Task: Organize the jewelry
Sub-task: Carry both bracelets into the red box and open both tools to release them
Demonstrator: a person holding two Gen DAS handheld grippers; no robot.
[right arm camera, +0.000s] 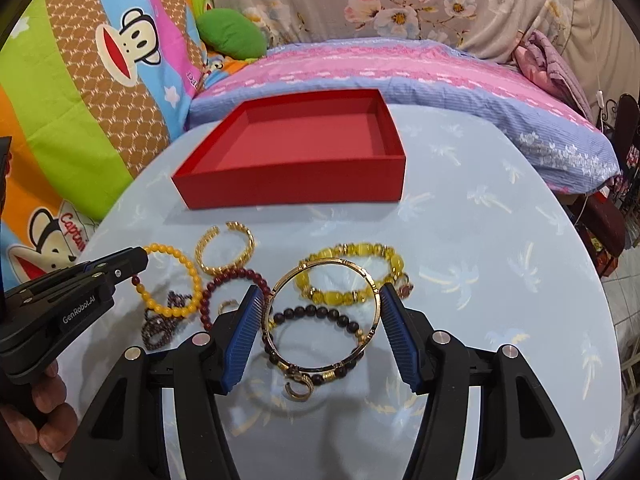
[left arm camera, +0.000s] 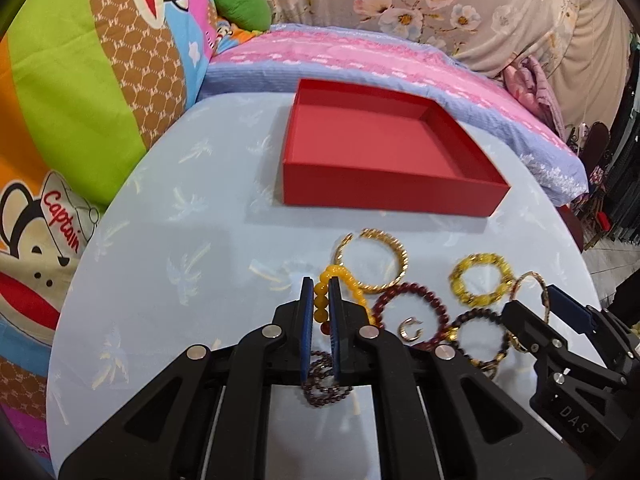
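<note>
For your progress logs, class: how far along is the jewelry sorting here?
Done: nothing; the red box holds no jewelry. In hand: the left gripper is shut on the yellow bead bracelet; the right gripper clamps the thin gold bangle. Left on the table: the twisted gold cuff, dark red beads and others.
</note>
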